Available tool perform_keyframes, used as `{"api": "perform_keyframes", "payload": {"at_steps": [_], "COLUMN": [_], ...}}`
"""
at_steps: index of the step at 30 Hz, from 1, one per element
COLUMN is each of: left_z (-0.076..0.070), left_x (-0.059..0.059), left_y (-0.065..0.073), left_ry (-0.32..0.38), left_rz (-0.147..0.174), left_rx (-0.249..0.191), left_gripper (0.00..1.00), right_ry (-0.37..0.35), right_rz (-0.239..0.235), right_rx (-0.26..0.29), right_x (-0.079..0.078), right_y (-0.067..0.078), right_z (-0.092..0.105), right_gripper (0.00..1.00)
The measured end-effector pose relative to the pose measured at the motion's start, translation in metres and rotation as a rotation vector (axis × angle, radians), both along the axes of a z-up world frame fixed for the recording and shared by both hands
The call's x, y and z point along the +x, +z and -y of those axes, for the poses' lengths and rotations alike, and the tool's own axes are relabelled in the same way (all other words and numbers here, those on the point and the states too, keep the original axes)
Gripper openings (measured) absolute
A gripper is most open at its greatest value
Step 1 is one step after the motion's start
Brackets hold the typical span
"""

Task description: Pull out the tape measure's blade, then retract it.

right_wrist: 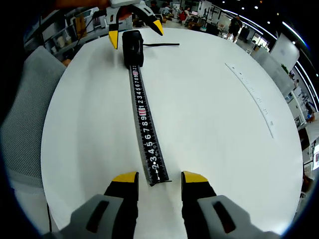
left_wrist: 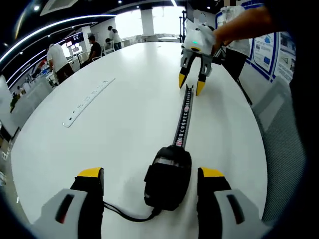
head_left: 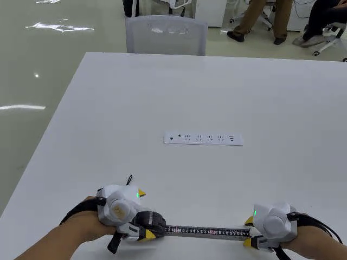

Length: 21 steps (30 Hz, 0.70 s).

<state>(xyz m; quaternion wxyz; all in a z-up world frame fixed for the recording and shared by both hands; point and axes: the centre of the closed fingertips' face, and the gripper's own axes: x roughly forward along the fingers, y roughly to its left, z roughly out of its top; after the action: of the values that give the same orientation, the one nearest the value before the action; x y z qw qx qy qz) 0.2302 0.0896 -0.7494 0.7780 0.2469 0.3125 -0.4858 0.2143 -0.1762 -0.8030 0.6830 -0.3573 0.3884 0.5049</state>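
a wide white table [head_left: 217, 92] takes up most of the space, its top matte and evenly lit. at its far edge a grey chair [head_left: 166, 35] is pushed in. the floor [head_left: 49, 70] beyond is pale and glossy, with white glare [head_left: 59, 26] from the lamps streaked over it. past the chair are seated legs [head_left: 260, 19] and the wheeled base [head_left: 328, 44] of an office chair. in the left gripper view, long light strips [left_wrist: 55, 27] curve over a dark ceiling, a bright window [left_wrist: 132, 22] glows at the far end, people [left_wrist: 57, 57] stand near desks, and blue posters [left_wrist: 279, 47] hang on a wall. a mesh chair back [right_wrist: 27, 114] stands just beside the table in the right gripper view.
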Motion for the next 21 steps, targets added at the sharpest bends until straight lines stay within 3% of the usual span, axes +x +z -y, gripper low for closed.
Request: {"api": "perform_keyframes", "payload": {"at_steps": [2, 3, 4, 5, 7, 9, 10, 13, 15, 18, 21], "left_z": [-0.011, -0.015, -0.018, -0.018, -0.031, -0.043, -0.053, -0.068, -0.079, -0.097, -0.110], "left_x": [-0.001, -0.003, -0.009, -0.019, -0.019, -0.025, -0.027, -0.038, -0.044, -0.057, -0.066], "left_y": [0.004, 0.005, 0.007, 0.012, 0.018, 0.017, 0.017, 0.022, 0.026, 0.022, 0.027], "left_ry": [0.053, 0.068, 0.072, 0.070, 0.117, 0.153, 0.182, 0.263, 0.310, 0.363, 0.417], "left_rz": [-0.001, -0.006, -0.022, -0.044, 0.015, 0.021, 0.041, 0.032, 0.054, 0.045, 0.078], "left_rx": [-0.039, -0.058, -0.083, -0.138, -0.161, -0.164, -0.163, -0.238, -0.272, -0.268, -0.276], "left_gripper": [0.80, 0.83, 0.89, 0.93, 0.99, 0.99, 0.99, 0.99, 0.99, 0.99, 0.99], "right_ry": [-0.050, -0.058, -0.077, -0.117, -0.169, -0.203, -0.235, -0.272, -0.305, -0.389, -0.419], "right_rz": [-0.013, -0.002, -0.005, -0.010, -0.009, -0.002, 0.009, 0.024, 0.057, 0.068, 0.074], "right_rx": [0.059, 0.063, 0.070, 0.099, 0.146, 0.176, 0.187, 0.229, 0.230, 0.272, 0.286], "right_x": [-0.001, 0.000, 0.000, -0.001, -0.004, -0.008, -0.009, -0.018, -0.028, -0.037, -0.049], "right_y": [0.003, 0.004, 0.004, 0.006, 0.010, 0.014, 0.017, 0.016, 0.019, 0.025, 0.027], "right_z": [-0.002, 0.000, 0.001, 0.001, 0.002, 0.003, 0.007, 0.017, 0.024, 0.035, 0.047], "right_gripper": [0.38, 0.45, 0.50, 0.55, 0.63, 0.73, 0.75, 0.75, 0.76, 0.81, 0.85]}}
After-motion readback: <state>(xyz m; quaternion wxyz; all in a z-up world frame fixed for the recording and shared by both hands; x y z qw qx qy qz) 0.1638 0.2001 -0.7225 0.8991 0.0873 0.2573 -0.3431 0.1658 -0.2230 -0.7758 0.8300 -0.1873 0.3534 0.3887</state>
